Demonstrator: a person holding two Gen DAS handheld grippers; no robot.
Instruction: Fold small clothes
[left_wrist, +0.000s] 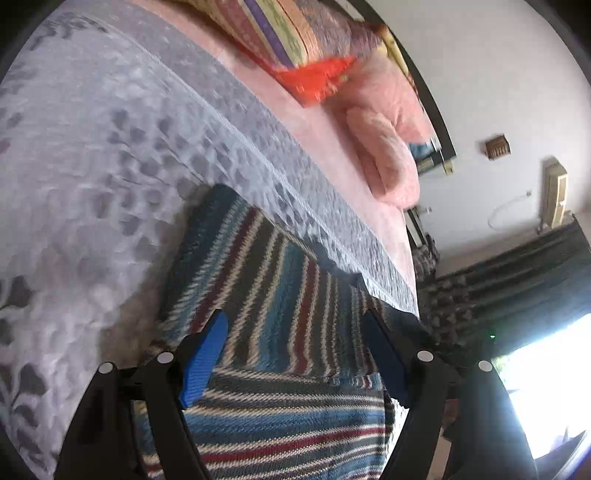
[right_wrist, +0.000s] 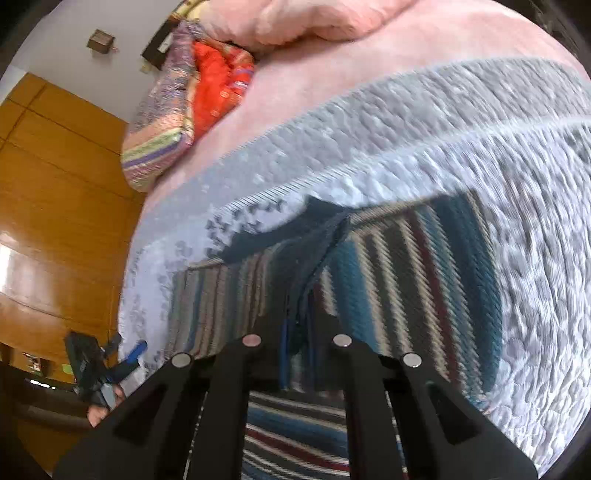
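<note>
A bed fills most of both views, spread with a grey-white quilt (left_wrist: 110, 155) printed with darker leaf shapes; beyond its grey border lies a pink sheet (left_wrist: 332, 147). At the head of the bed sit a rolled pink blanket (left_wrist: 388, 155) and a folded pile of striped and bright orange cloth (left_wrist: 295, 48). In the right wrist view the same pile (right_wrist: 177, 110) sits near a wall of brown wooden panels (right_wrist: 55, 177). The left wrist view shows a pale wall (left_wrist: 498, 92) with a small brown fitting on it, and dark curtains (left_wrist: 535, 277) beside a very bright window.

The striped sweater (left_wrist: 280, 280), knitted in teal, dark blue, cream and red bands, lies on the quilt near the edge of the bed. One part of it is lifted and folded over the rest, so the stripes run in two directions.

The left gripper (left_wrist: 291, 354) hangs over the sweater with its blue fingers (left_wrist: 203, 362) wide apart, the knit showing between them; the view does not show whether they touch the cloth. The right gripper (right_wrist: 297, 332) has its fingers drawn close together, with a dark blue edge of the sweater (right_wrist: 406, 277) pinched up between them.

At the lower left of the right wrist view, off the bed, a hand (right_wrist: 99, 410) holds a dark device with blue parts.
</note>
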